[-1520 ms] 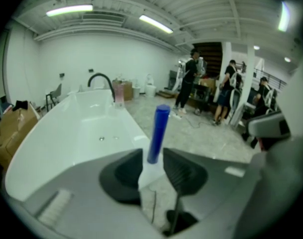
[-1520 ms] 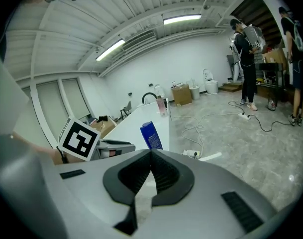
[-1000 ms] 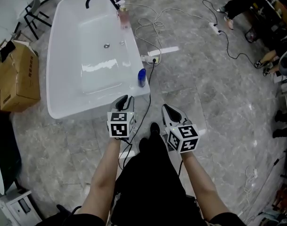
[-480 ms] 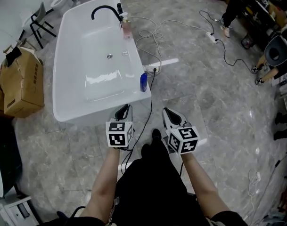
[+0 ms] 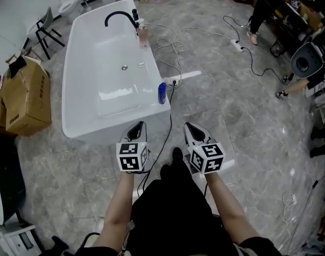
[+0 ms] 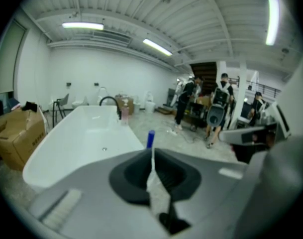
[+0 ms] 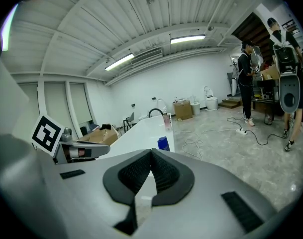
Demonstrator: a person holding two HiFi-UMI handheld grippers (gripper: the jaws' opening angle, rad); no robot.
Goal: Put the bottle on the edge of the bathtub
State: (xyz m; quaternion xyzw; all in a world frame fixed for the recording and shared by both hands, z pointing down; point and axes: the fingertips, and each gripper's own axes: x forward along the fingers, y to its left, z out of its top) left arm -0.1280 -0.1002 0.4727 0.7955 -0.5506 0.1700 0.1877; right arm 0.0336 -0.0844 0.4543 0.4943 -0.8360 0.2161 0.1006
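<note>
A small blue bottle (image 5: 161, 93) stands upright on the right rim of the white bathtub (image 5: 71, 89), near its front corner. It also shows past the jaws as the blue bottle (image 6: 150, 138) in the left gripper view and the blue bottle (image 7: 163, 143) in the right gripper view. My left gripper (image 5: 138, 126) hangs short of the tub's front end; its jaws have just been closing and are shut with nothing between them. My right gripper (image 5: 190, 127) is beside it over the floor, shut and empty. Neither touches the bottle.
A pink bottle (image 5: 143, 35) and a black faucet (image 5: 117, 16) sit at the tub's far end. Cardboard boxes (image 5: 26, 97) stand left of the tub. Cables (image 5: 173, 41) and a power strip (image 5: 238, 44) lie on the floor. A person (image 5: 263, 4) stands at the far right.
Both grippers have drawn back from the tub toward my body, and the tub sits farther off in the head view. The left jaws have closed. The blue bottle stays on the rim.
</note>
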